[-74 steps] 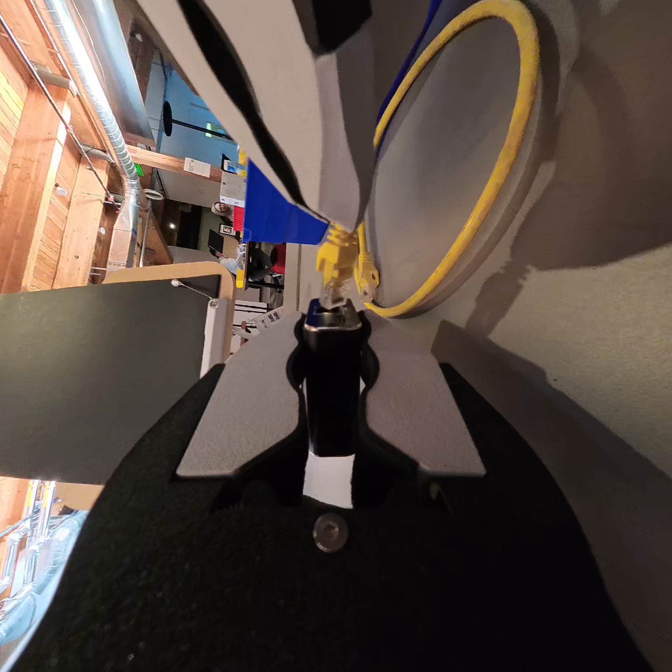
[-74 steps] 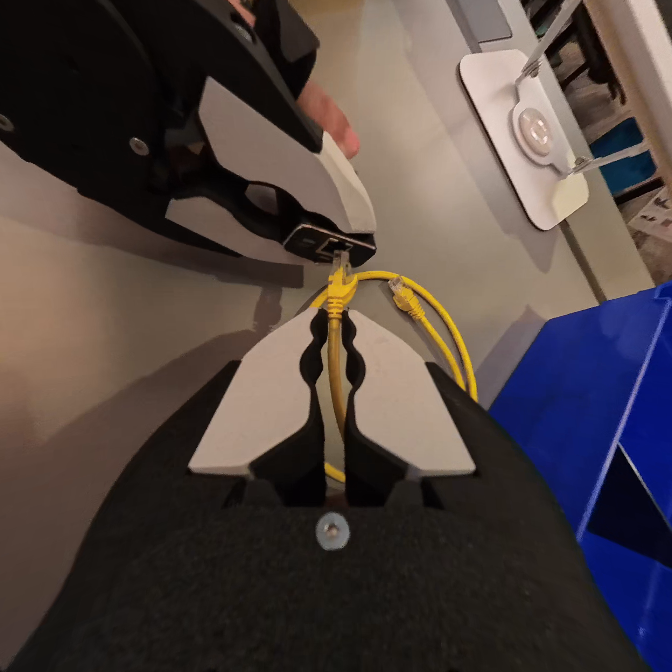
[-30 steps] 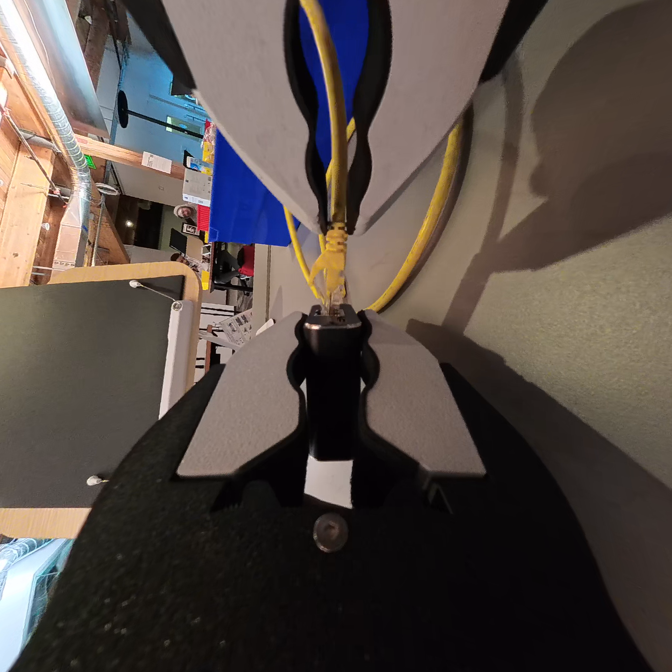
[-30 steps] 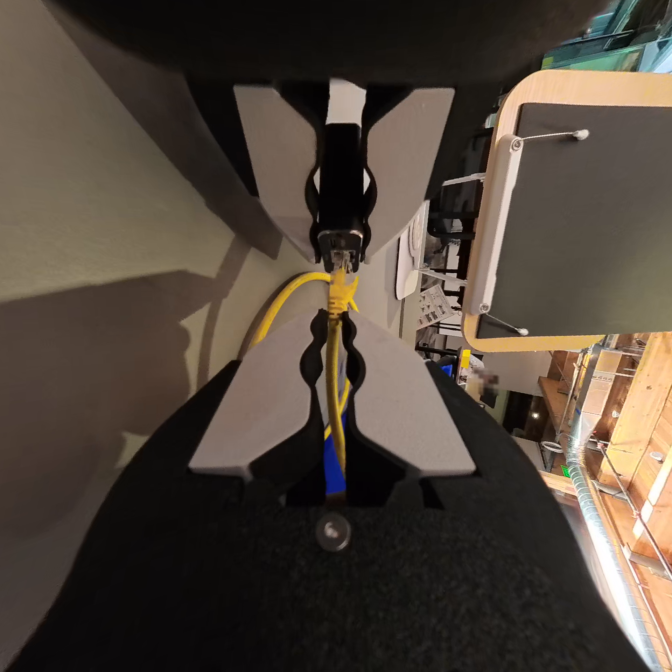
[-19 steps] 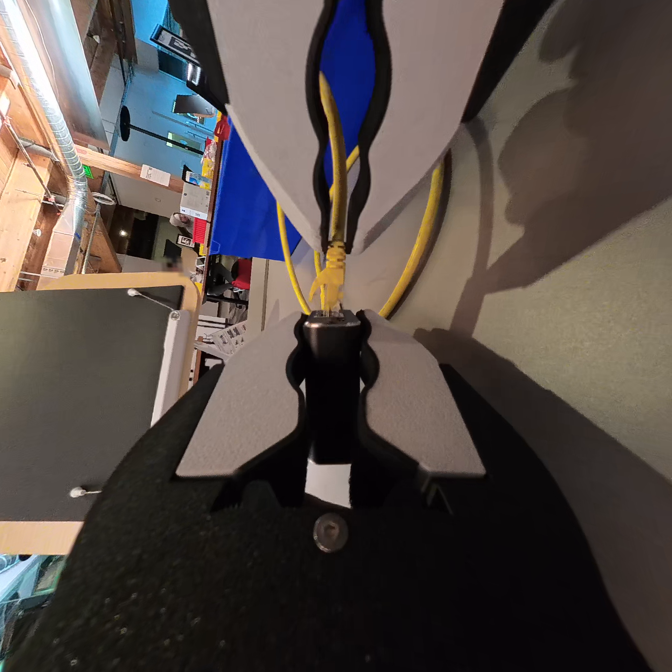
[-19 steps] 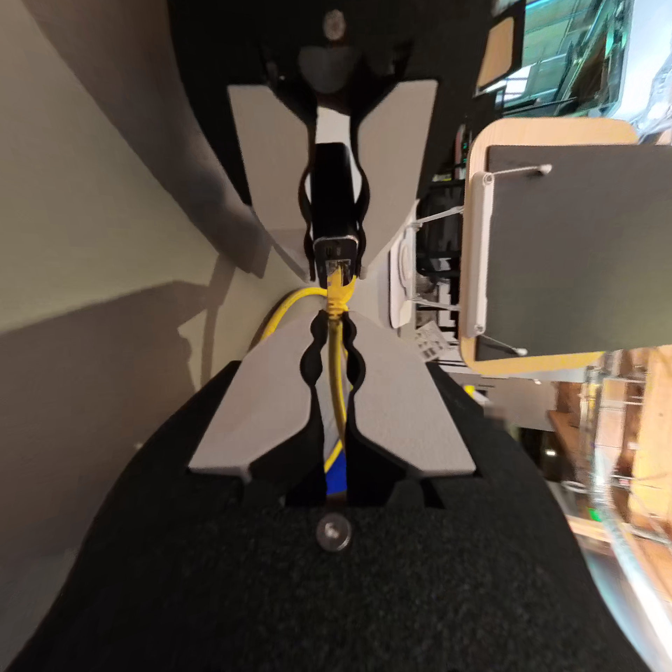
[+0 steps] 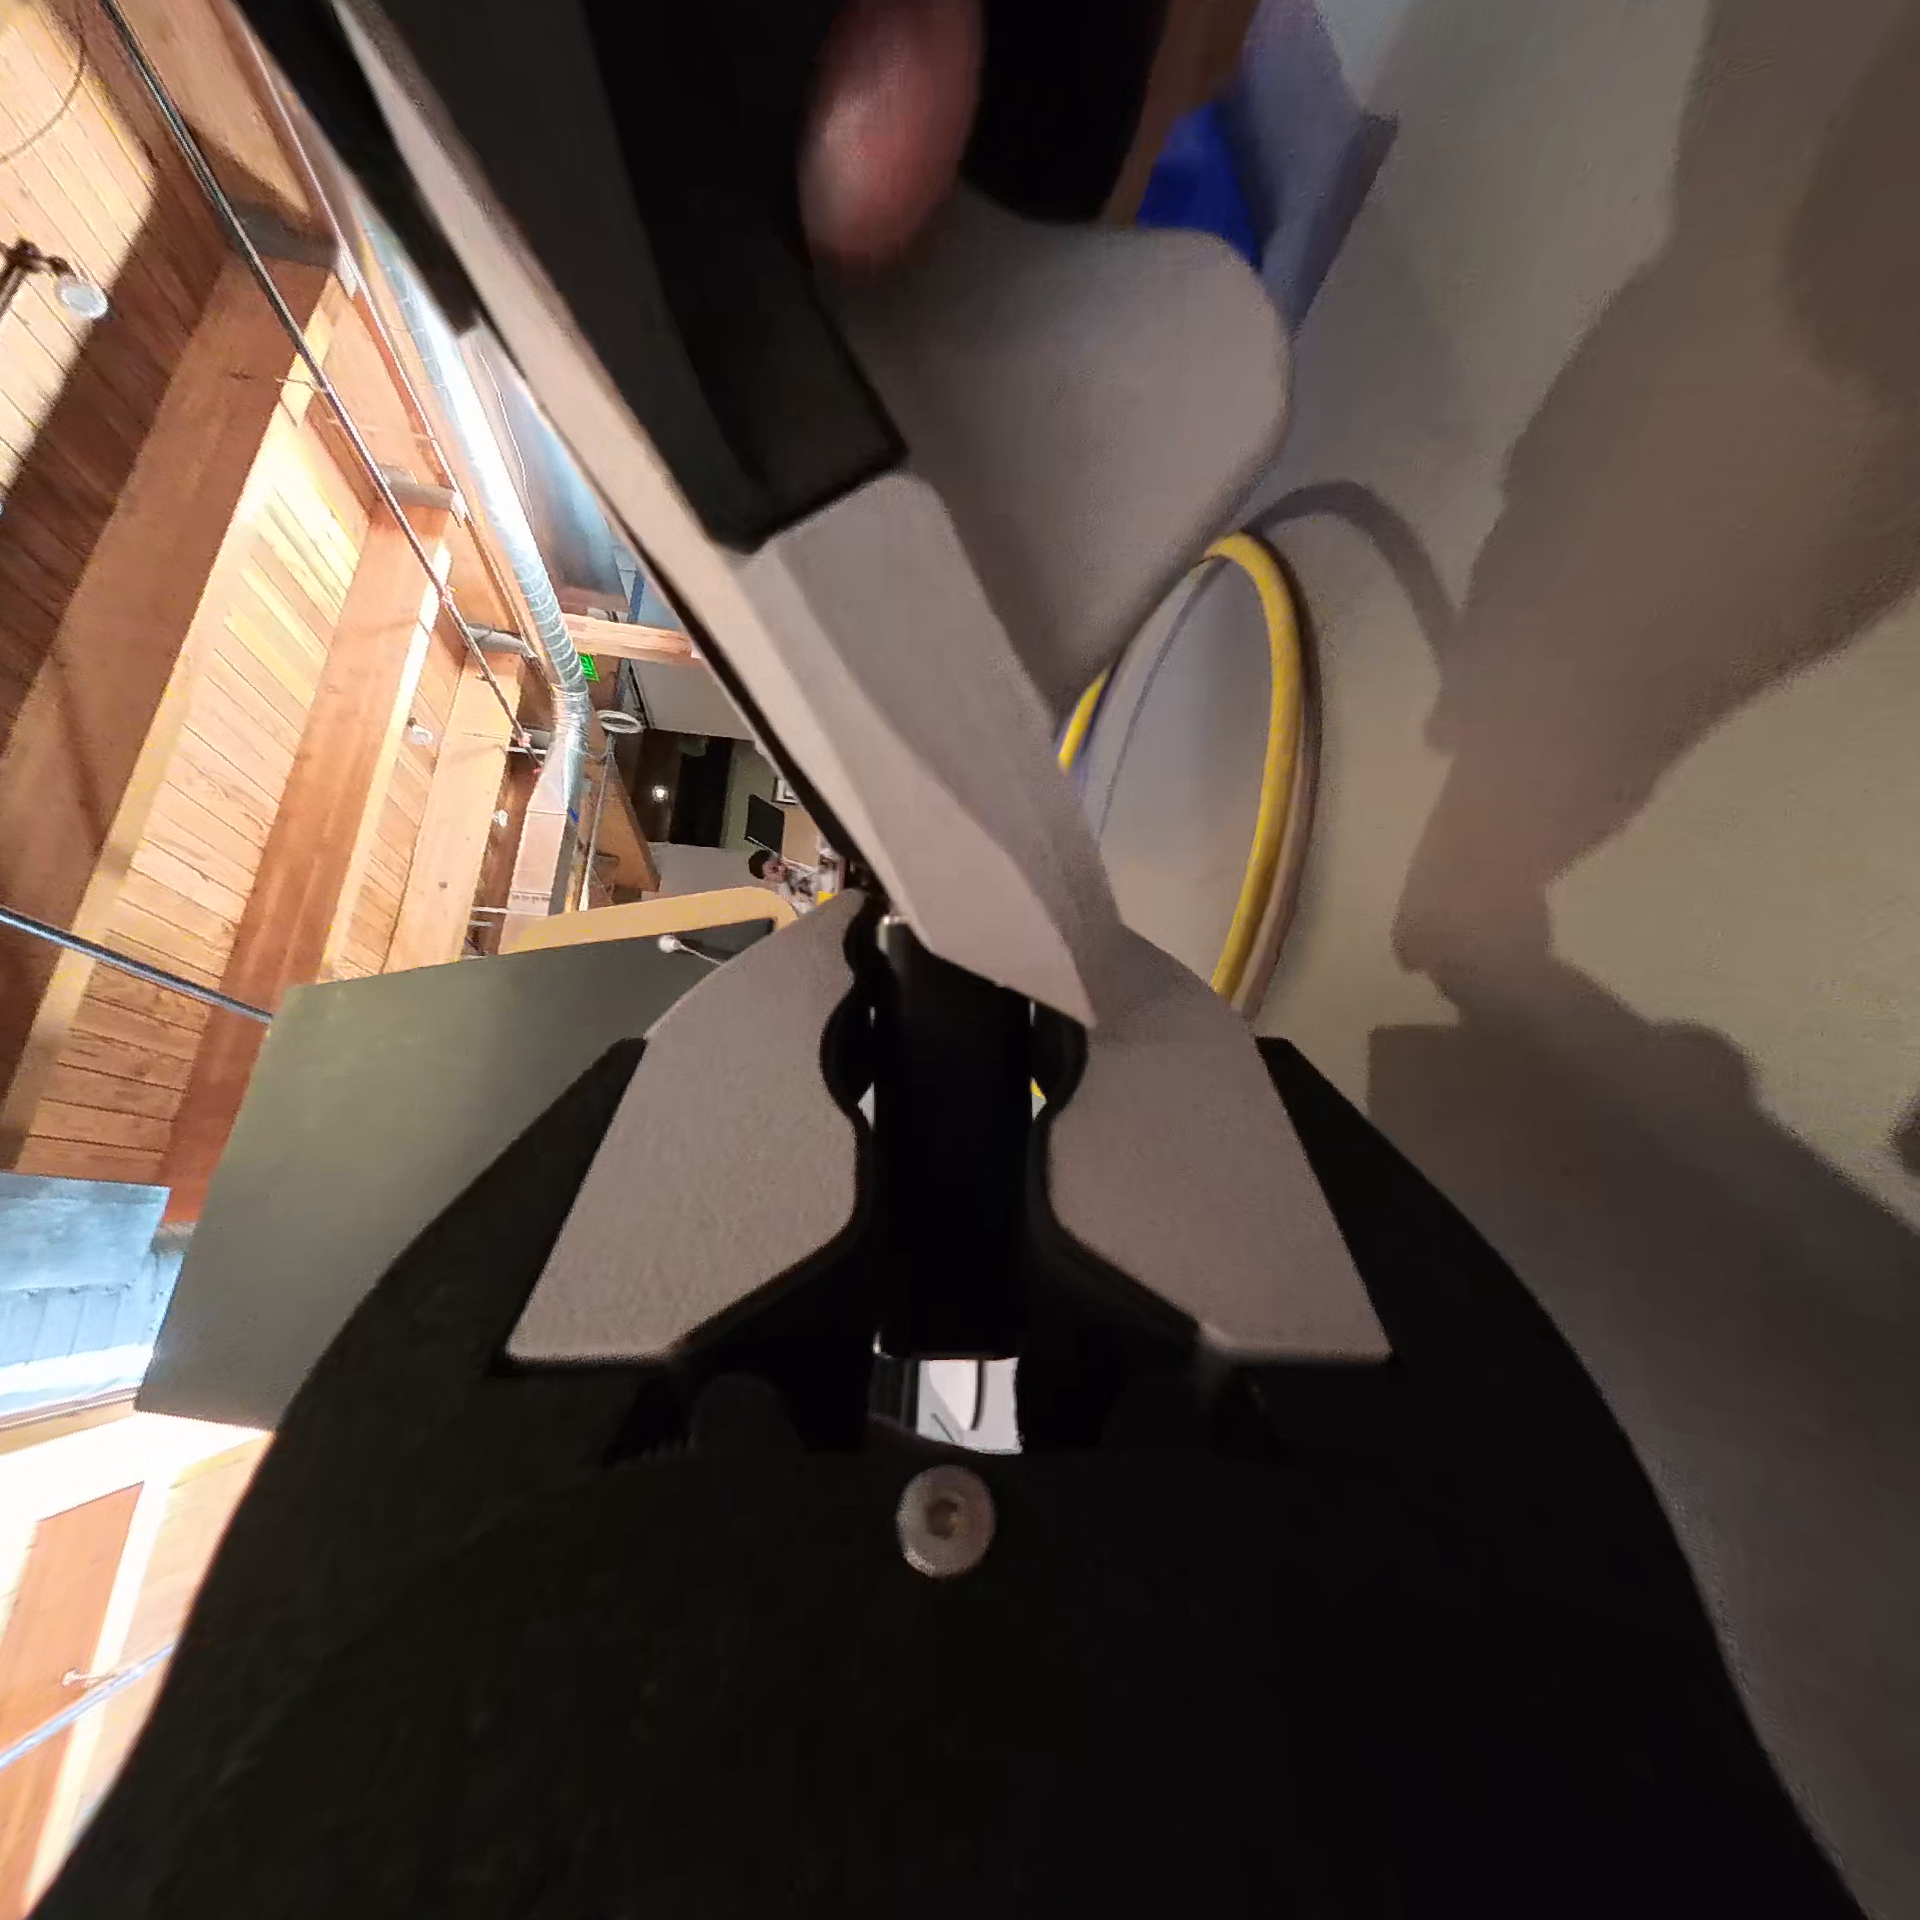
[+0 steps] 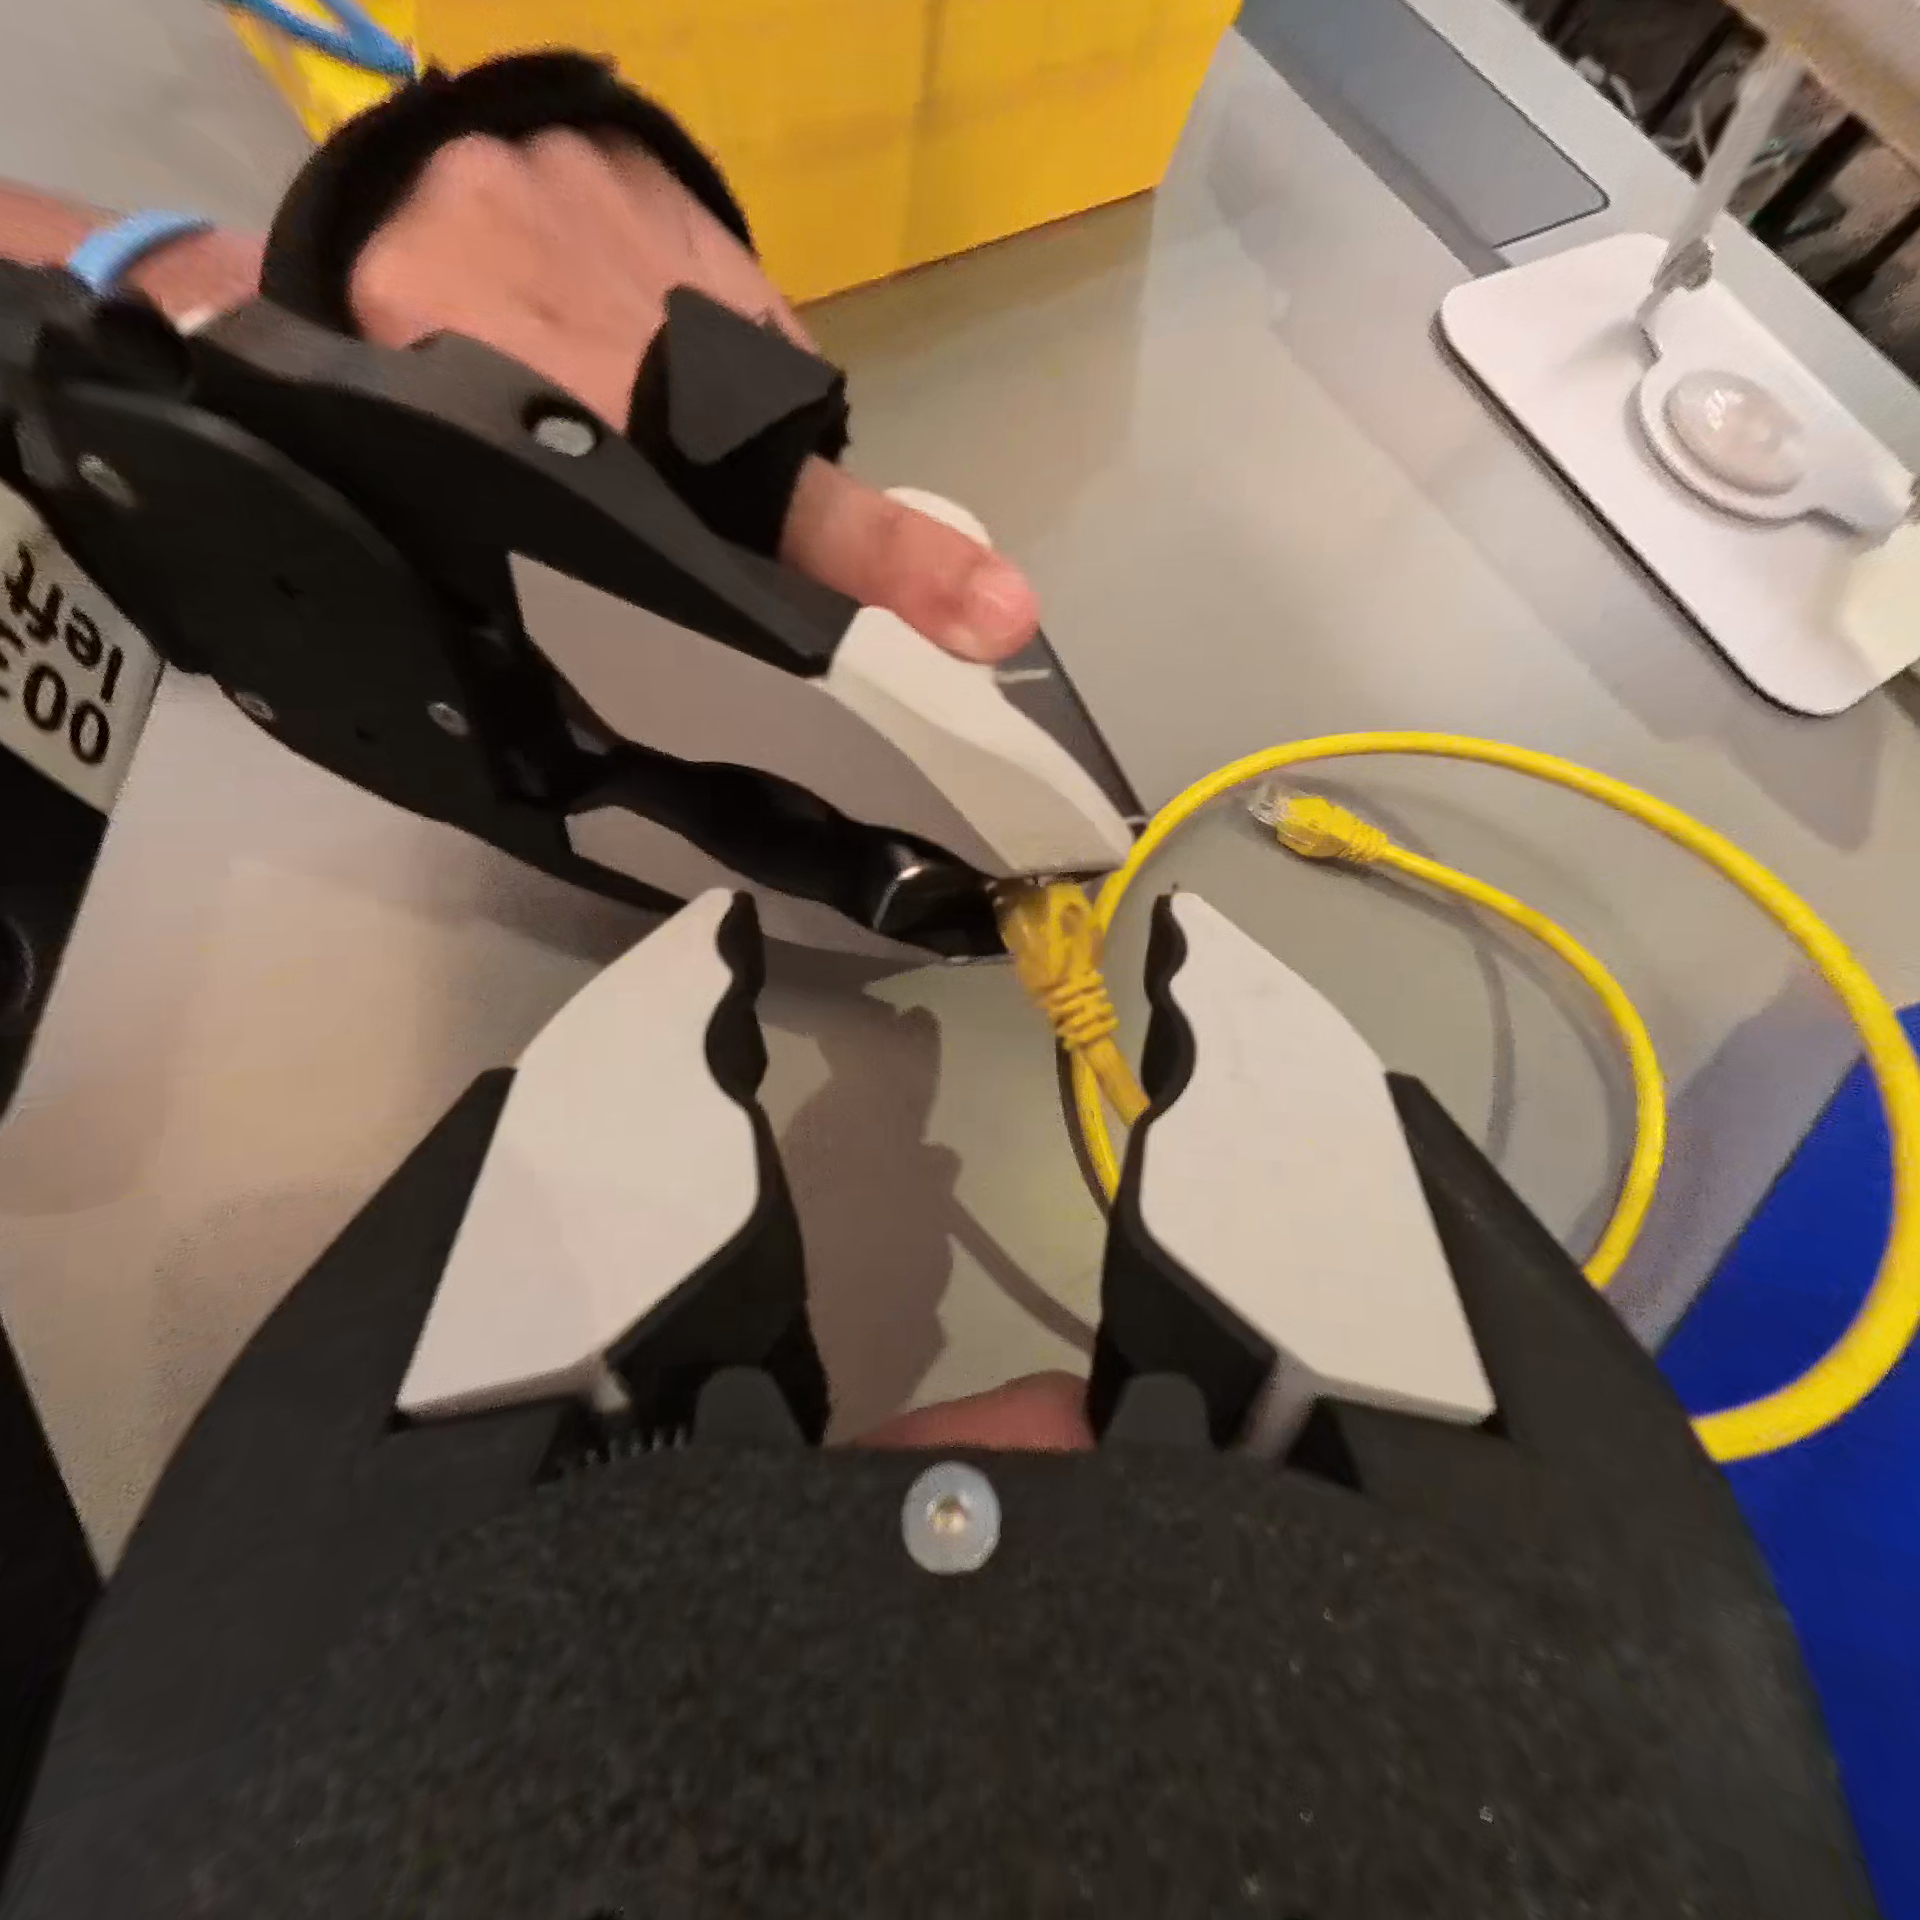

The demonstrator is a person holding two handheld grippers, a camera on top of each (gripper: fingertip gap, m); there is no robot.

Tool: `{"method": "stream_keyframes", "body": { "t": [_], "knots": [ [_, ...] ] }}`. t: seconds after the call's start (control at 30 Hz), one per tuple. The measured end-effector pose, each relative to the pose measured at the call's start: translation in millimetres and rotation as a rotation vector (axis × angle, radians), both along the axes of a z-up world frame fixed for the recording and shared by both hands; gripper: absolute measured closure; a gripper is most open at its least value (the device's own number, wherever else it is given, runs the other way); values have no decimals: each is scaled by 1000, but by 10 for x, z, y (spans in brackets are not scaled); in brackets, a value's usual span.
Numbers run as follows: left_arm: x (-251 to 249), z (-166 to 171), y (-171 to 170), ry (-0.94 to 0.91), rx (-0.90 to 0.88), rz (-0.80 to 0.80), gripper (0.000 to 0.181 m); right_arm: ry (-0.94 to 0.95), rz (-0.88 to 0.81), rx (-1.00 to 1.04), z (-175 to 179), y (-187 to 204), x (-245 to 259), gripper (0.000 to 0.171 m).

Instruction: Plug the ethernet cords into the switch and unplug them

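Observation:
My left gripper is shut on the small black switch, held just above the grey table. In the right wrist view the left gripper comes in from the left with the switch in its tips. The yellow ethernet cord's plug sits in the switch's port. My right gripper is open, and the cord runs between its fingers, close to the right one. The cord's other plug lies loose on the table. In the left wrist view the right gripper's finger hides the port.
A blue bin stands at the right and a yellow bin at the back. A white lamp base sits at the back right. A gloved hand holds the left gripper. The cord's loop lies on the grey table.
My right gripper has opened and let go of the cord, and the plug stays in the switch. Both views have swung from facing each other back toward the table.

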State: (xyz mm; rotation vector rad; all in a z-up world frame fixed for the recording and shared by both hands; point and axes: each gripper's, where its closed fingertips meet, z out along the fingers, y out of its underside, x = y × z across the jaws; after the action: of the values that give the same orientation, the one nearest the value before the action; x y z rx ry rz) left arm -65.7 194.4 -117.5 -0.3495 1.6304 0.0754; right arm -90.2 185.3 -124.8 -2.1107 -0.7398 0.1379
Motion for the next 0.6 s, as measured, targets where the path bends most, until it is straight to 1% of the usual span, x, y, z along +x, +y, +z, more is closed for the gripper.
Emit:
{"method": "stream_keyframes", "body": {
  "t": [0.07, 0.13, 0.23, 0.27, 0.33, 0.4, 0.43, 0.47, 0.53, 0.6],
  "knots": [
    [-5, -6, -7, 6, 20, -2, 156, -65, 57, 5, 11, -62, -12, 101],
    [-15, 14, -27, 2, 73, -11, 156, -119, 106, 10, 112, -133, 54, 101],
    [-19, 61, -88, -16, 143, -18, 156, -81, 146, -9, 366, -169, 137, 99],
    [-17, 72, -119, -21, 149, -25, 156, -63, 162, -38, 385, -164, 122, 98],
    [-16, 92, -156, -35, 158, -32, 156, -87, 193, -113, 264, -156, 53, 96],
    [-21, 116, -173, -49, 161, -34, 156, -194, 178, -142, 83, -107, 65, 94],
    [-25, 137, -184, -59, 155, -37, 156, -214, 180, -145, 21, -94, 46, 93],
    [-27, 148, -201, -62, 149, -44, 157, -212, 185, -143, -18, -82, 8, 99],
    [-32, 119, -202, -47, 160, -47, 157, -183, 190, -144, -54, -64, -18, 101],
    [-30, 105, -166, -45, 128, -38, 156, -143, 186, -137, -47, -60, 4, 105]
  ]
}}
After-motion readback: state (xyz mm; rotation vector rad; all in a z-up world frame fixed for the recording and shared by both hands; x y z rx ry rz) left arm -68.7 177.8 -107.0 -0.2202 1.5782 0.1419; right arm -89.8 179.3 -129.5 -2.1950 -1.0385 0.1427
